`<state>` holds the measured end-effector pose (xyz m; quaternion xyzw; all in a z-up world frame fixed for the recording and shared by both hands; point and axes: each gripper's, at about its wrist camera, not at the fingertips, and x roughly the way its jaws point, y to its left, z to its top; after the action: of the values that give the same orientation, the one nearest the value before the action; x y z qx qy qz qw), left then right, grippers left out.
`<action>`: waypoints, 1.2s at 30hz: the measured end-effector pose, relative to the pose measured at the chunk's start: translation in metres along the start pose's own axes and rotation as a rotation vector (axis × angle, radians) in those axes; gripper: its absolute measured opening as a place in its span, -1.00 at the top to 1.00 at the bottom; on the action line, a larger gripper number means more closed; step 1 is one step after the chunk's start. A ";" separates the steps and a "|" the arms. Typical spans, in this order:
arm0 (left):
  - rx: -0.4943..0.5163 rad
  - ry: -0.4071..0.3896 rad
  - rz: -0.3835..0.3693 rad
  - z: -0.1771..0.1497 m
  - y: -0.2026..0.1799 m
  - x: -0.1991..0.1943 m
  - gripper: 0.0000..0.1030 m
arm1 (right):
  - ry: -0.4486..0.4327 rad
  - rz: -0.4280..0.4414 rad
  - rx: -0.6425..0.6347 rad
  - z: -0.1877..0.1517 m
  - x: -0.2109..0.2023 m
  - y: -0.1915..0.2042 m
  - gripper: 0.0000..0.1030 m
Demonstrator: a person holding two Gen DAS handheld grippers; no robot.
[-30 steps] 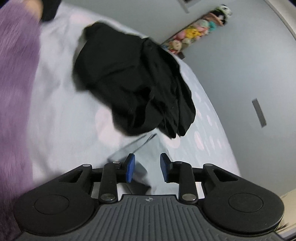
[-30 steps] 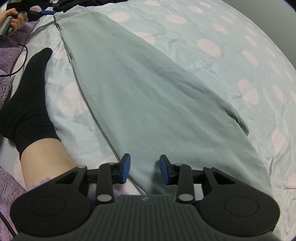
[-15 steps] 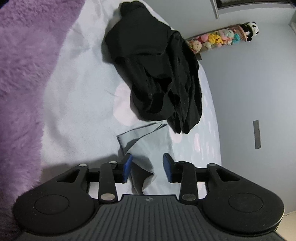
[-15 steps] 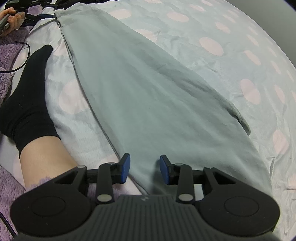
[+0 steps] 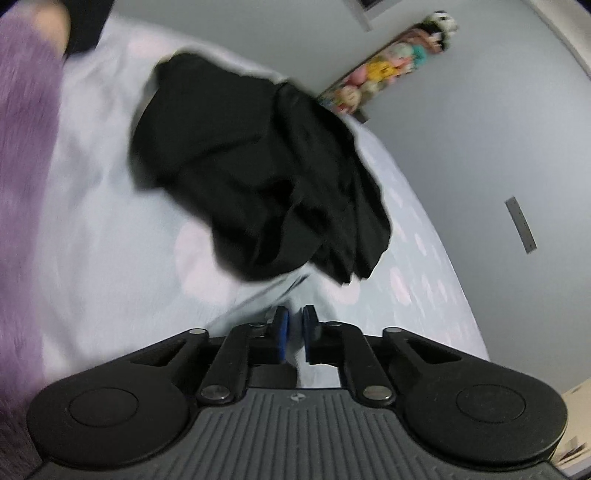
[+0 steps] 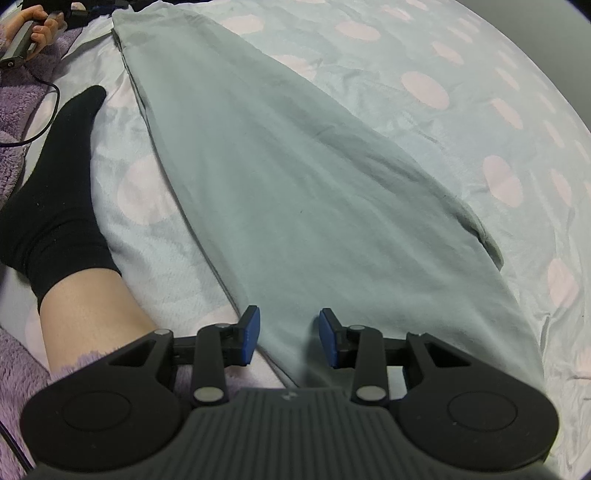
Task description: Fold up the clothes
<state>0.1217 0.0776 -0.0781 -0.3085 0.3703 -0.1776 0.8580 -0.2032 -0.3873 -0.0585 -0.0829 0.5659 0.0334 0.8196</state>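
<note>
Left tongs: left gripper [image 5: 294,326] has its blue pads drawn nearly together, with pale green cloth between them; it looks clenched on a corner of the grey-green garment [image 5: 295,295], though blur keeps this a judgement
Ahead of left tongs: heap of black clothes [image 5: 258,177] lies crumpled on the spotted bedsheet [image 5: 110,192], just beyond the pinched corner; a purple fleece blanket [image 5: 22,184] runs along the left edge
Right tongs: right gripper [image 6: 289,334] is released, jaws wide apart, and hangs over the near end of the same garment [image 6: 295,184]
Garment: spread flat on the bedsheet [image 6: 461,66], narrowed lengthwise; a foot in a black sock [image 6: 55,192] rests beside its left edge
Key relation: long axis runs straight away from the right tongs toward the far end at upper left, where a hand [image 6: 40,27] holds the other tool; each gripper sits at one short end
Judgement: with the right jaws closed on the near hem, both ends could be brought together across the length
</note>
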 end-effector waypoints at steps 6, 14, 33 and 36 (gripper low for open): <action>0.158 -0.092 0.035 0.000 -0.016 -0.019 0.98 | -0.004 -0.004 -0.004 -0.001 0.000 0.001 0.25; 0.197 0.075 0.277 -0.008 -0.009 0.007 0.98 | -0.033 -0.014 0.011 -0.002 -0.004 -0.001 0.25; 0.425 0.006 0.233 -0.025 -0.044 0.008 0.80 | -0.151 -0.098 0.283 -0.004 -0.034 -0.054 0.25; 0.473 0.026 0.239 -0.032 -0.050 0.017 0.80 | -0.165 -0.136 0.357 0.002 -0.037 -0.079 0.25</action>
<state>0.1052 0.0187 -0.0707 -0.0511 0.3632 -0.1608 0.9163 -0.2031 -0.4631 -0.0160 0.0288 0.4871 -0.1161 0.8651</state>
